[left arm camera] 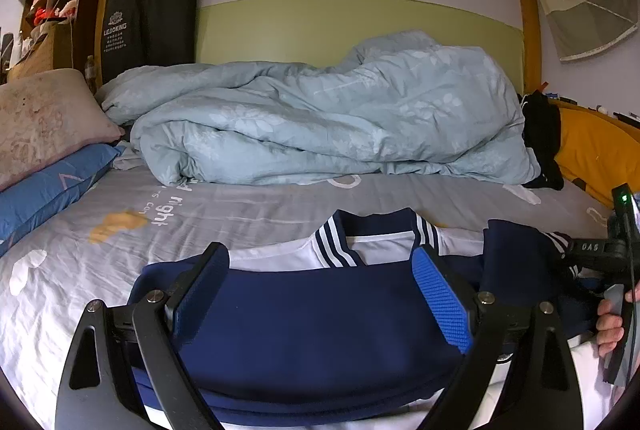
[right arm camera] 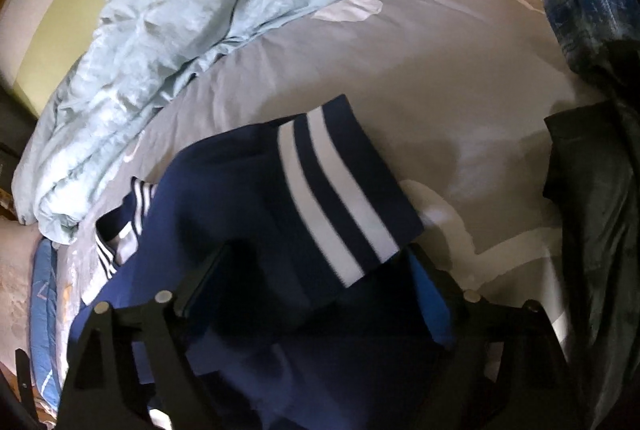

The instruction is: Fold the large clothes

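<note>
Garment: navy jacket (left arm camera: 320, 310) with white panels and striped collar, lying flat on the bed (left arm camera: 100, 270), lower centre of the left wrist view; the collar points toward the top of the frame.
Sleeve: striped cuff (right arm camera: 340, 197) sits at centre of the right wrist view, laid across the navy body; judged to be folded inward.
Left gripper (left arm camera: 322, 294): spread wide, lower centre of its view, hovering over the navy body; pads do not press the cloth.
Right gripper (right arm camera: 316, 294): spread, bottom centre of its view, the cuff and sleeve between the jaws; no pinch visible, though this part of the frame is dark and blurred.
Hand (left arm camera: 610, 322): fingers on the right gripper's handle, right edge of the left wrist view.
Done: jacket spread flat; one sleeve appears brought over the body.
Left: the other sleeve is hidden, so its state cannot be told; the lengthwise fold of the body is not yet made.
Surroundings: duvet (left arm camera: 320, 117) bunched across the upper middle, well apart from the jacket; pillow (left arm camera: 40, 117) at left.
</note>
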A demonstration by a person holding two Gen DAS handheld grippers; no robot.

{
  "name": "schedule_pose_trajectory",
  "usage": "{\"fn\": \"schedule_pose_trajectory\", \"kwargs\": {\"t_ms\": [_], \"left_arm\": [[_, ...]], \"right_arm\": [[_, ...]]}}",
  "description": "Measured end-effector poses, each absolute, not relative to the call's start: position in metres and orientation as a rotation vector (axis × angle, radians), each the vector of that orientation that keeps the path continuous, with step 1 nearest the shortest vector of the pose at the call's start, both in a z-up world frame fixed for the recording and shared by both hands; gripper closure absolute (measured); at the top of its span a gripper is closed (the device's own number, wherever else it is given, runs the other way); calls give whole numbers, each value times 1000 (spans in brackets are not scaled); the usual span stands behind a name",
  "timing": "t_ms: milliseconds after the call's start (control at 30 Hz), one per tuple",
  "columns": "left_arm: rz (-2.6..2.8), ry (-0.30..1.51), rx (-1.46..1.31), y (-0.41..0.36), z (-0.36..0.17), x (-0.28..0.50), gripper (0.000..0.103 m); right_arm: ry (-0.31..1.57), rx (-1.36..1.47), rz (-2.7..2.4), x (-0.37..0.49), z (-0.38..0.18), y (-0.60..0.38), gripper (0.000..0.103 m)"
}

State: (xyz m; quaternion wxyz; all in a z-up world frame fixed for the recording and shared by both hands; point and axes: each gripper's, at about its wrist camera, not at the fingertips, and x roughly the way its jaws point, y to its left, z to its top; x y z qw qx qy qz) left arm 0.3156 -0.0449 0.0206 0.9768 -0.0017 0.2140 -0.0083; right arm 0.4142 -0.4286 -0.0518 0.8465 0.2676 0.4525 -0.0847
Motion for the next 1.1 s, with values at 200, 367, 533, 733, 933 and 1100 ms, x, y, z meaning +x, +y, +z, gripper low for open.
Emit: {"fn": "schedule_pose_trajectory", "kwargs": {"t_ms": [200, 367, 533, 733, 933, 1100], "left_arm": [[-15, 427, 8, -47, 20, 314, 11], [-12, 416, 27, -49, 21, 313, 11], [-43, 441, -19, -43, 21, 316, 11], [-33, 432, -30, -40, 22, 316, 11], [-23, 437, -63, -31, 23, 317, 11], [-42, 477, -84, -31, 18, 323, 11]], "right_arm": [[913, 604, -123, 413, -50, -432, 79], [646, 483, -90, 386, -4, -416, 93], [600, 360, -166, 379, 8, -397, 93], [573, 550, 213, 375, 11, -396, 94], [792, 293, 572, 383, 0, -308, 94], [953, 61, 520, 389, -31, -260, 74]]}}
